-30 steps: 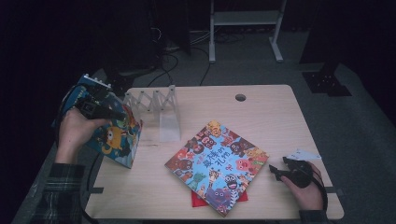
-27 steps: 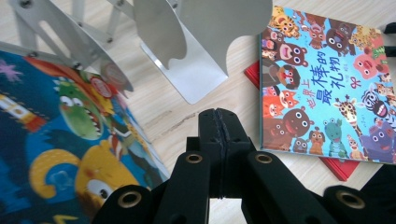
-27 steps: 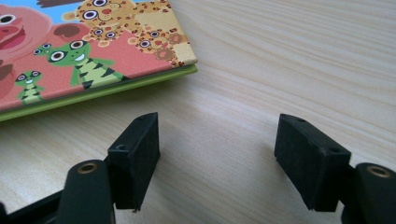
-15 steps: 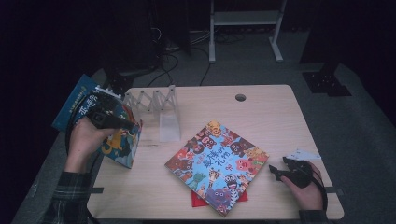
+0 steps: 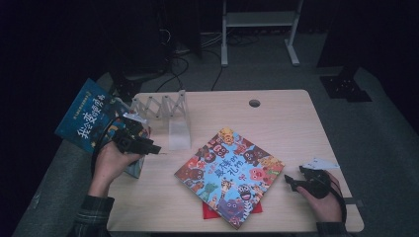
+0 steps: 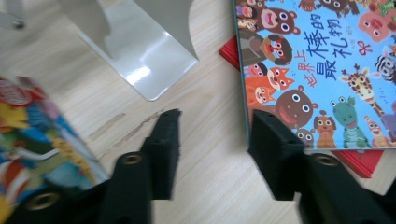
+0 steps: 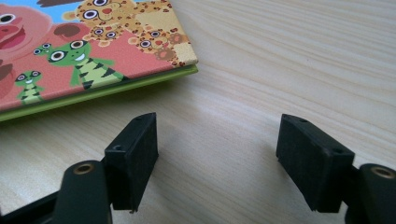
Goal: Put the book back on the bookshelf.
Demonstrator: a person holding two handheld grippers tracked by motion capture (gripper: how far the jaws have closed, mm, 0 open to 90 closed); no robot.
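Books at the table's left edge — a blue one (image 5: 86,121) hangs off the table (image 5: 276,113) beside my left gripper (image 5: 150,147), jaws just opened, nothing between them. Centre: the animal picture book (image 5: 230,175). My right gripper (image 5: 289,180) rests open — empty.

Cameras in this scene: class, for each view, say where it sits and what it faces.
High view: above the table, looking down; both forearms, left gripper, right gripper.
Left gripper view: on the left gripper, open jaws facing the animal picture book.
Right gripper view: open jaws over tabletop.
Shared: the book.
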